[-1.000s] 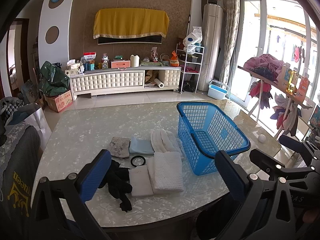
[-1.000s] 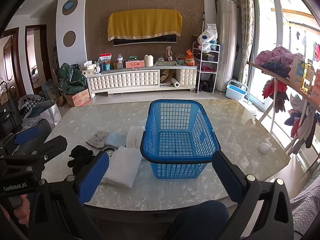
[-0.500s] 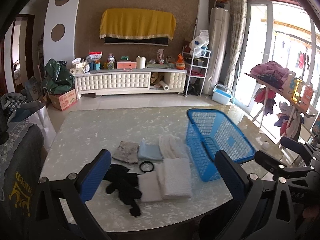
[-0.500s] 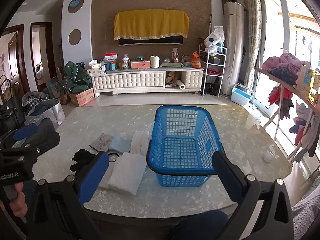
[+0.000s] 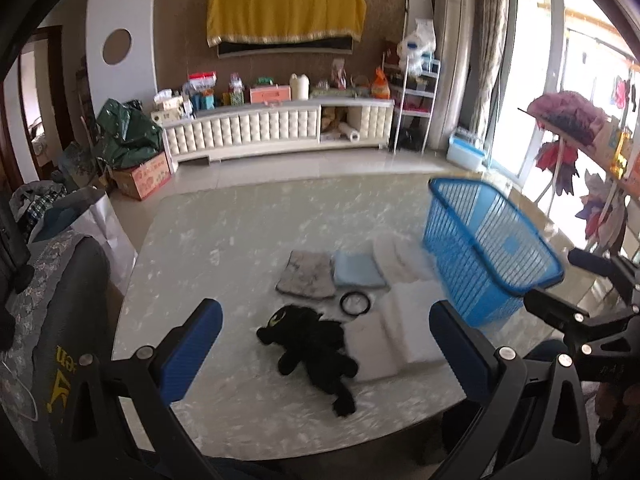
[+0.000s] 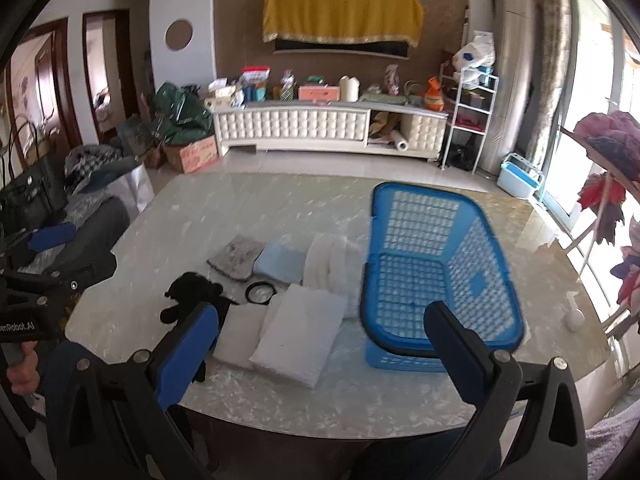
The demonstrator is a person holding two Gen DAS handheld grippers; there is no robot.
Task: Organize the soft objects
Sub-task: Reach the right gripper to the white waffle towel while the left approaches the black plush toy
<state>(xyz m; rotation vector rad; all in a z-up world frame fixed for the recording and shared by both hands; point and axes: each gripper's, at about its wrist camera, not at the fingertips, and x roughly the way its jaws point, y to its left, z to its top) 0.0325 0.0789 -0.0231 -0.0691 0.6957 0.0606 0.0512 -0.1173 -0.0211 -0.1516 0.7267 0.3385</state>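
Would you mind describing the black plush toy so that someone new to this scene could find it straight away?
Start at the blue basket on the marble table; a cluster of folded cloths lies just left of it. The black plush toy sprawls at the near left end of that cluster, beside a white folded cloth. It is the only black, limbed, unfolded item, with a yellow eye.

On my right wrist view, the left gripper (image 6: 52, 240) at the frame's left edge carries white lettering, cut off at the border, of which I read "enRobot.AI". Yellow lettering on the dark cloth (image 5: 60, 368) is too partial to read.
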